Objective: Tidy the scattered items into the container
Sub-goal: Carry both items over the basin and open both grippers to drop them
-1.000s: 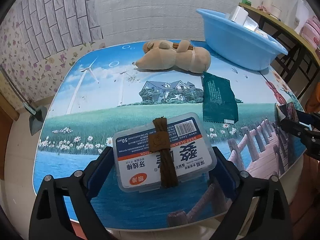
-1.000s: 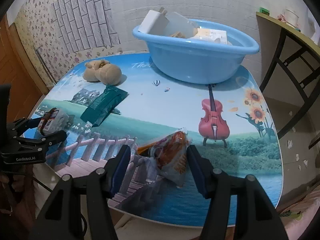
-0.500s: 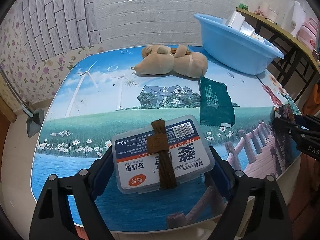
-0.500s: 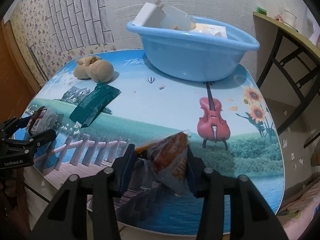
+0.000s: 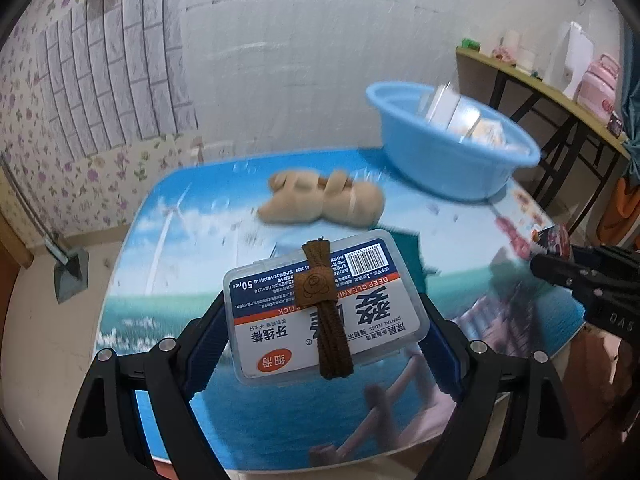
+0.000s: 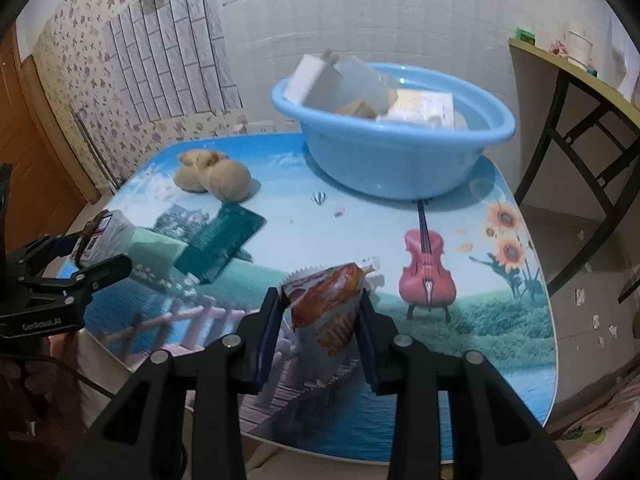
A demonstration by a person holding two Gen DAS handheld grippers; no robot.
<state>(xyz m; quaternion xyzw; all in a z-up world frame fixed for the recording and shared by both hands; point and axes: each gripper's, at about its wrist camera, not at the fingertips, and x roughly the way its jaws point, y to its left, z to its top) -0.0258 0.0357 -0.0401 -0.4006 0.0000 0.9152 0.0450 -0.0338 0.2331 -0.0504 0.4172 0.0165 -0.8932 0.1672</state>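
My left gripper (image 5: 322,320) is shut on a clear dental floss box (image 5: 360,304) with a brown strap lying across its lid, and holds it above the table's near edge. My right gripper (image 6: 322,320) is shut on an orange and white snack packet (image 6: 328,304), lifted off the table. The blue basin (image 6: 392,160) stands at the table's far right with several white packages inside; it also shows in the left wrist view (image 5: 452,160). A beige plush toy (image 6: 214,176) and a dark green packet (image 6: 222,240) lie on the table.
The picture-printed table (image 6: 460,216) fills both views. A dark metal chair frame (image 6: 580,168) and a shelf with jars (image 5: 560,76) stand to the right. A floral wall and a wooden door (image 6: 28,152) are at the left.
Both grippers have lifted their items off the table and risen. The views now tilt up toward the basin.
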